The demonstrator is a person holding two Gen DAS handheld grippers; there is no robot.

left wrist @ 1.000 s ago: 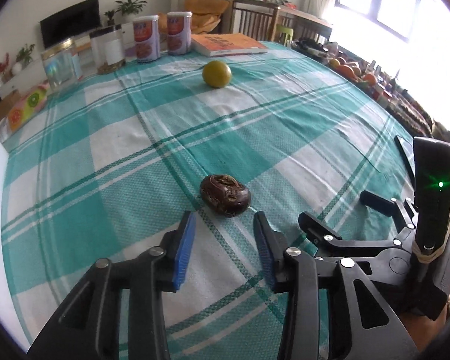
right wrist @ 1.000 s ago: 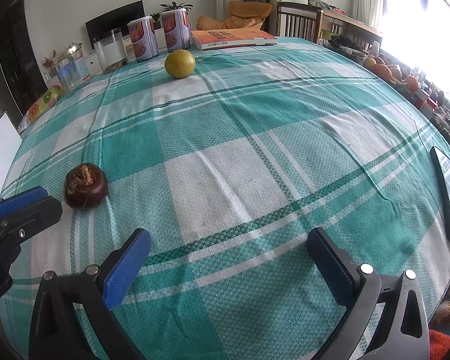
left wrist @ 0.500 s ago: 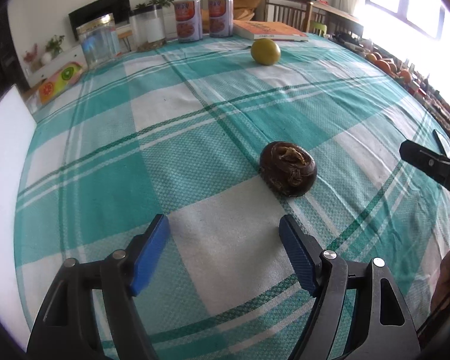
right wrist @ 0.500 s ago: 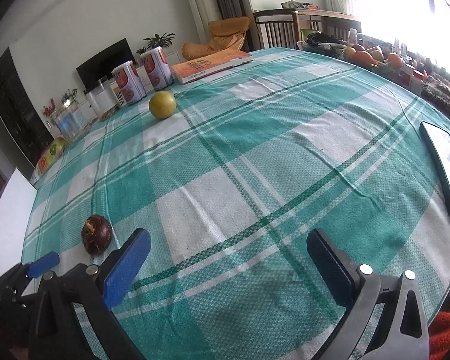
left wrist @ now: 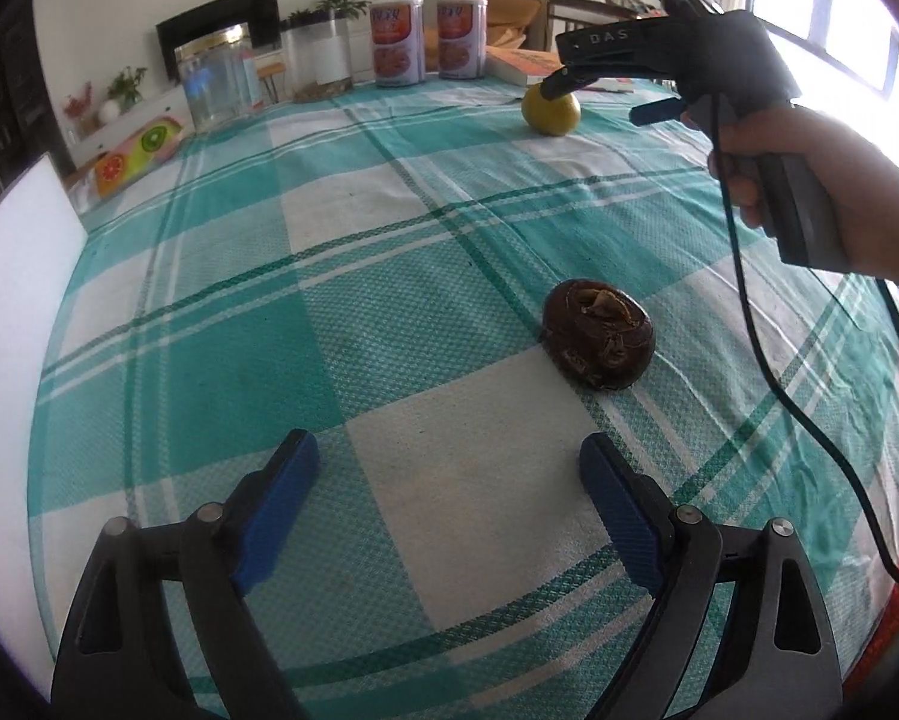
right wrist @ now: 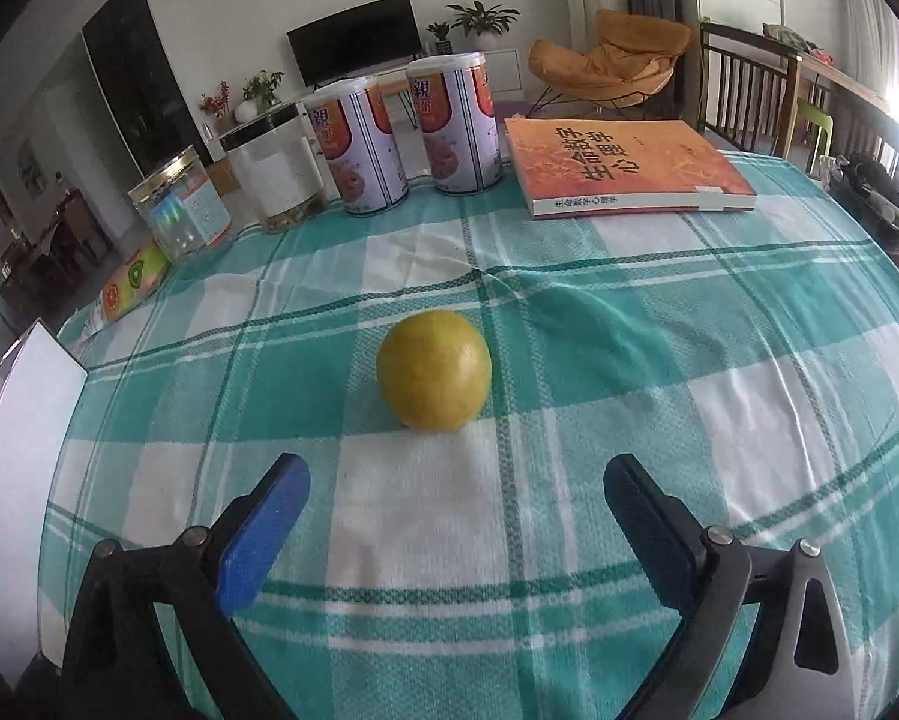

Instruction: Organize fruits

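Observation:
A dark brown wrinkled fruit [left wrist: 598,341] lies on the teal checked tablecloth, ahead and to the right of my open, empty left gripper [left wrist: 446,492]. A yellow round fruit [right wrist: 433,370] sits further back, just ahead of my open, empty right gripper [right wrist: 455,495], centred between its blue pads. In the left wrist view the yellow fruit [left wrist: 550,113] shows at the far end with the right gripper [left wrist: 605,99] held in a hand right at it.
At the table's far edge stand two printed cans [right wrist: 410,132], a white jar [right wrist: 278,171], a clear jar [right wrist: 179,207] and an orange book [right wrist: 617,165]. A white board [right wrist: 14,456] stands at the left edge. A fruit-print box [right wrist: 134,288] lies nearby.
The left gripper opened wide and drew back from the brown fruit. The right gripper travelled forward across the table and now faces the yellow fruit at close range.

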